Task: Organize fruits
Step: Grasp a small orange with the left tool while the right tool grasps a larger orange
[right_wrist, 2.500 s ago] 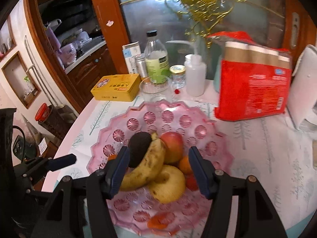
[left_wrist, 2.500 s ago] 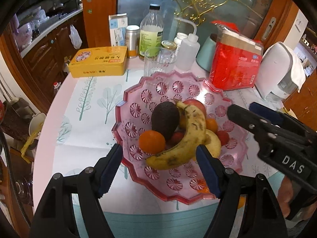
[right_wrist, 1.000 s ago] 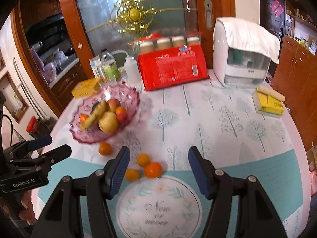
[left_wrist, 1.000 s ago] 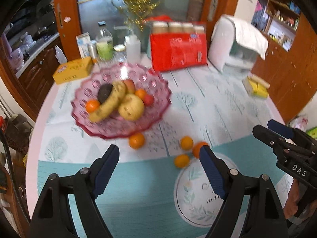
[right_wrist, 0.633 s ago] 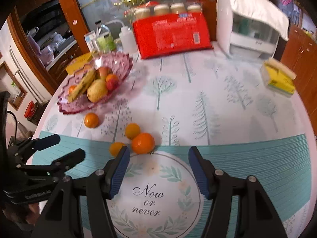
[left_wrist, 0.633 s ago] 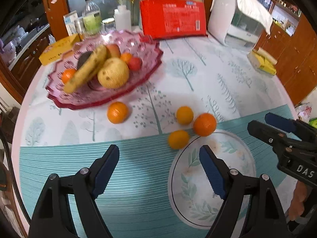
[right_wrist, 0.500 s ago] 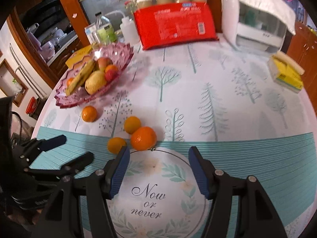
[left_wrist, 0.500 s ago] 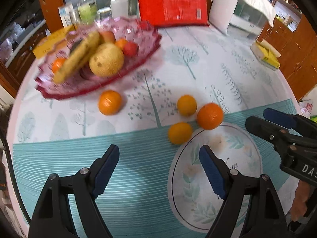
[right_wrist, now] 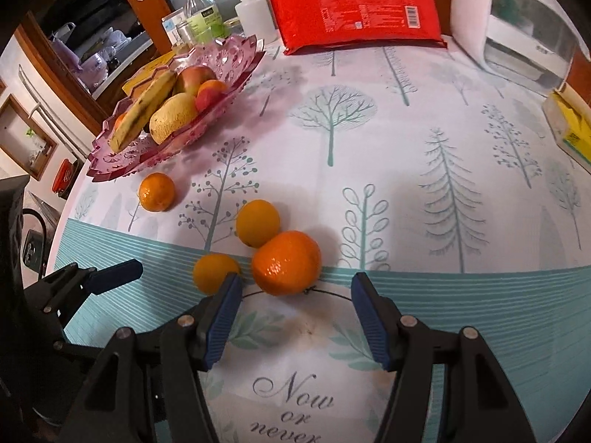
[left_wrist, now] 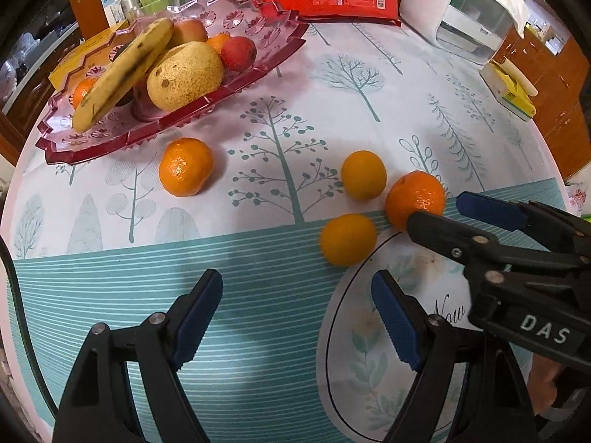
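Now four loose round citrus fruits lie on the tree-printed white and teal tablecloth, in front of the scalloped pink glass fruit dish that stands at the far left of the table. Nearest that dish, and apart from the others, sits a deep-orange mandarin. Well to its right are three more in a tight cluster: a pale yellow-orange fruit at the back, a smaller yellow-orange fruit at the front left, and a big glossy orange that touches the back one. The dish holds a spotted yellow banana, a rough tan pear, a red apple and other fruit (partly hidden behind these).

The right gripper hangs just short of the big orange, its blue-padded fingers spread apart with nothing between them; the left pad hides part of the small front fruit. The left gripper hovers over the teal striped band, fingers likewise wide apart and empty, the cluster beyond its right pad.

At the far edge stand a red plastic package, bottles and a white appliance
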`<state>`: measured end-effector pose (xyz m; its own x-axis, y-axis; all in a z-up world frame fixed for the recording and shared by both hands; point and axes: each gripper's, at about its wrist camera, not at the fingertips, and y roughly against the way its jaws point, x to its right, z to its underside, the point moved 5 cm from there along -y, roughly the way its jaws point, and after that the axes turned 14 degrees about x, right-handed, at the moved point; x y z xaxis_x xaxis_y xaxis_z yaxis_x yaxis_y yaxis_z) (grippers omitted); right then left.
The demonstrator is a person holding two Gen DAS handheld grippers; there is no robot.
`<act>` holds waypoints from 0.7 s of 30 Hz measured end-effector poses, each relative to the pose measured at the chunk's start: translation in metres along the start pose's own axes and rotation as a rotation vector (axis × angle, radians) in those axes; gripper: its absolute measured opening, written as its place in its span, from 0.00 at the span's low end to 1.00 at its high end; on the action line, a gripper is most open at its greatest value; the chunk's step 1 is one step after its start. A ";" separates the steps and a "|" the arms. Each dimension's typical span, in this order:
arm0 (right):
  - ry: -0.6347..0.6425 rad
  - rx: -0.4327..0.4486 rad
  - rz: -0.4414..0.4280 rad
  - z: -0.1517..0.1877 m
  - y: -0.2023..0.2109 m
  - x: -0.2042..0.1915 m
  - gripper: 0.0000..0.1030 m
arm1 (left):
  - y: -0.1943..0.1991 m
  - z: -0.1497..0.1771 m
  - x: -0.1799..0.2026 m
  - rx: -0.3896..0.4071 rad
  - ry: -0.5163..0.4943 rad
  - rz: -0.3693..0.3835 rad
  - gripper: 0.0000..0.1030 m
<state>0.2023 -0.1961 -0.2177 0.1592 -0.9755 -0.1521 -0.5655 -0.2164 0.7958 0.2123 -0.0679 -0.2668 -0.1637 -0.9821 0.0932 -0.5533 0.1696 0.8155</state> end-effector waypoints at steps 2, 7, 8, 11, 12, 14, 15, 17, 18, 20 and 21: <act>-0.005 -0.012 -0.006 0.001 -0.006 0.000 0.60 | -0.003 -0.001 0.000 -0.001 0.001 -0.001 0.80; -0.016 -0.032 -0.017 0.005 -0.015 0.002 0.60 | -0.005 -0.001 -0.002 -0.005 0.008 -0.002 0.80; -0.014 -0.031 -0.016 0.006 -0.016 0.002 0.59 | -0.006 -0.001 -0.002 -0.007 0.009 -0.002 0.80; -0.026 -0.034 -0.057 0.007 -0.017 -0.001 0.44 | -0.009 -0.001 -0.002 -0.012 0.011 0.003 0.80; -0.028 -0.033 -0.060 0.008 -0.017 -0.001 0.42 | -0.011 -0.002 0.000 -0.013 0.010 0.003 0.80; -0.021 -0.026 -0.045 0.008 -0.015 -0.001 0.42 | -0.012 -0.002 0.001 -0.015 0.006 0.005 0.80; -0.023 -0.024 -0.039 0.008 -0.014 0.001 0.42 | -0.014 -0.002 0.003 -0.016 0.004 0.006 0.80; -0.042 -0.022 -0.031 0.008 -0.010 0.007 0.42 | -0.016 -0.003 0.005 -0.019 0.001 0.011 0.80; -0.052 -0.018 -0.026 0.008 -0.007 0.010 0.41 | -0.016 -0.003 0.007 -0.021 -0.001 0.013 0.80; -0.078 -0.010 -0.017 0.008 -0.002 0.019 0.40 | -0.019 -0.004 0.009 -0.025 -0.003 0.016 0.80; -0.090 -0.006 -0.018 0.007 0.000 0.023 0.39 | -0.020 -0.005 0.011 -0.026 -0.004 0.017 0.79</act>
<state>0.1999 -0.2188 -0.2252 0.0960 -0.9711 -0.2185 -0.5583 -0.2343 0.7959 0.2256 -0.0821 -0.2798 -0.1759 -0.9788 0.1052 -0.5292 0.1841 0.8283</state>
